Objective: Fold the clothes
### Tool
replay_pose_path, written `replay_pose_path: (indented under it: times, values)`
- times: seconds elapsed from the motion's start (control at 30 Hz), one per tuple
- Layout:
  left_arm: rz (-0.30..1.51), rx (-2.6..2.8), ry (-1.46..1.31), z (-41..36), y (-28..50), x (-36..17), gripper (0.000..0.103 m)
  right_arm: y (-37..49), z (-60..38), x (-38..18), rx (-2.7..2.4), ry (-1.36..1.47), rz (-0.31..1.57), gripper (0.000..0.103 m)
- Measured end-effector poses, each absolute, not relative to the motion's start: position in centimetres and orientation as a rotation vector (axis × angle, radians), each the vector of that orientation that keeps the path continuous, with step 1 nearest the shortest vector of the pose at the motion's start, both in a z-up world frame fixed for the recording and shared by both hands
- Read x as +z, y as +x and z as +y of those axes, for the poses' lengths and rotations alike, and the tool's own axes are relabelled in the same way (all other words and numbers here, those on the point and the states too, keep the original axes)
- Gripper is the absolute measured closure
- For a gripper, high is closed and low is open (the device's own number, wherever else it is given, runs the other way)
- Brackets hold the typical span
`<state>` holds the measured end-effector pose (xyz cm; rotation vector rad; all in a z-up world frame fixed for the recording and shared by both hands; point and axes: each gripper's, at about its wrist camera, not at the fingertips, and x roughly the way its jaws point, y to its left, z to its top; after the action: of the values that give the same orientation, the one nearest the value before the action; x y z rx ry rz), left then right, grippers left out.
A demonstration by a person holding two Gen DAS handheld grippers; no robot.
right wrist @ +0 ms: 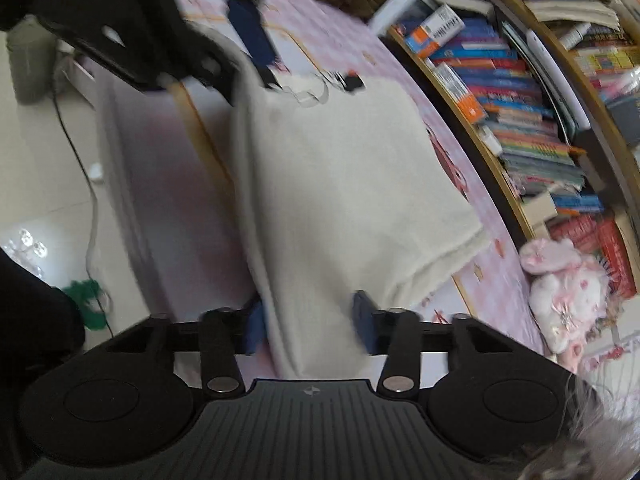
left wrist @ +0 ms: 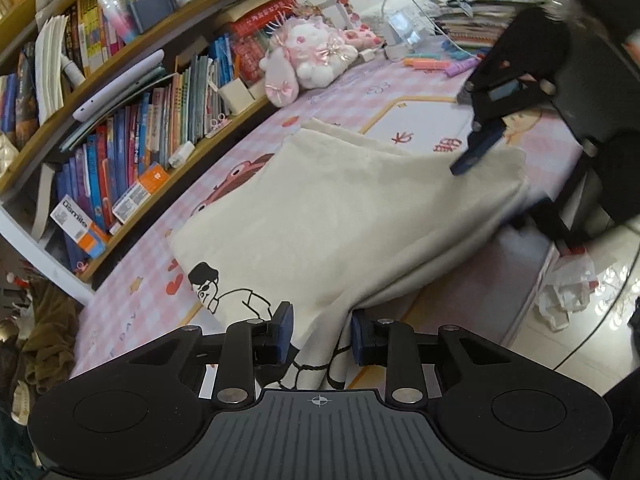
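Observation:
A cream garment (left wrist: 340,208) with a black cartoon print lies partly folded on the pink checked table (left wrist: 140,280); its near edge hangs off the front. My left gripper (left wrist: 320,334) is open, with the hem between its pads. My right gripper (right wrist: 310,322) is open too, with the other end of the garment (right wrist: 344,184) between its pads. The right gripper also shows in the left wrist view (left wrist: 476,148), over the garment's far corner. The left gripper shows blurred in the right wrist view (right wrist: 256,64), at the far end.
A curved bookshelf (left wrist: 132,128) full of books runs along the table's far side. A pink plush toy (left wrist: 308,56) sits by it, with markers (left wrist: 432,64) and stacked books (left wrist: 472,20) beyond. Tiled floor with a white plastic bag (left wrist: 568,288) lies off the table's front edge.

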<state>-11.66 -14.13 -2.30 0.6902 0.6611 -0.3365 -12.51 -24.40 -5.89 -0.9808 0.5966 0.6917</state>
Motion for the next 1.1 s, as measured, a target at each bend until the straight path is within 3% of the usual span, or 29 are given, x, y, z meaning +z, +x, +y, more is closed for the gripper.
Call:
replay_pose_path:
  times: [0.03,0.13,0.27,0.33,0.43,0.7,0.77,0.87,1.1]
  values:
    - [0.663,-0.340,0.707,-14.1,-11.9,-2.6,0.074,-12.1,-24.8,-5.7,0.684,-0.964,0.599,0.082]
    - [0.676,-0.354,0.766,-14.2,-12.6,-3.7,0.074,-11.9,-25.6,-5.1,0.683,-0.957,0.590,0.090]
    - [0.684,-0.371,0.856,-14.3,-13.7,-5.4,0.074,-12.6,-25.0,-6.3,0.675,-1.056,0.548,0.088]
    - [0.673,-0.371,0.881,-14.1,-14.2,-5.8,0.074,-13.4,-25.1,-7.3,0.664,-1.112,0.519,0.083]
    - [0.661,-0.365,0.904,-13.7,-14.6,-6.1,0.081,-14.0,-25.7,-8.3,0.641,-1.183,0.486,0.079]
    - [0.635,-0.387,0.954,-13.3,-14.8,-6.7,0.085,-15.0,-26.6,-10.3,0.624,-1.318,0.389,0.076]
    - [0.633,-0.394,0.964,-13.2,-14.8,-6.8,0.090,-15.2,-26.7,-10.6,0.622,-1.343,0.373,0.077]
    - [0.656,-0.417,0.974,-13.4,-14.5,-6.8,0.097,-15.3,-26.6,-10.9,0.649,-1.359,0.402,0.089]
    - [0.725,-0.466,0.830,-12.6,-15.5,-2.6,0.099,-13.9,-27.5,-5.4,0.752,-1.106,0.601,0.094]
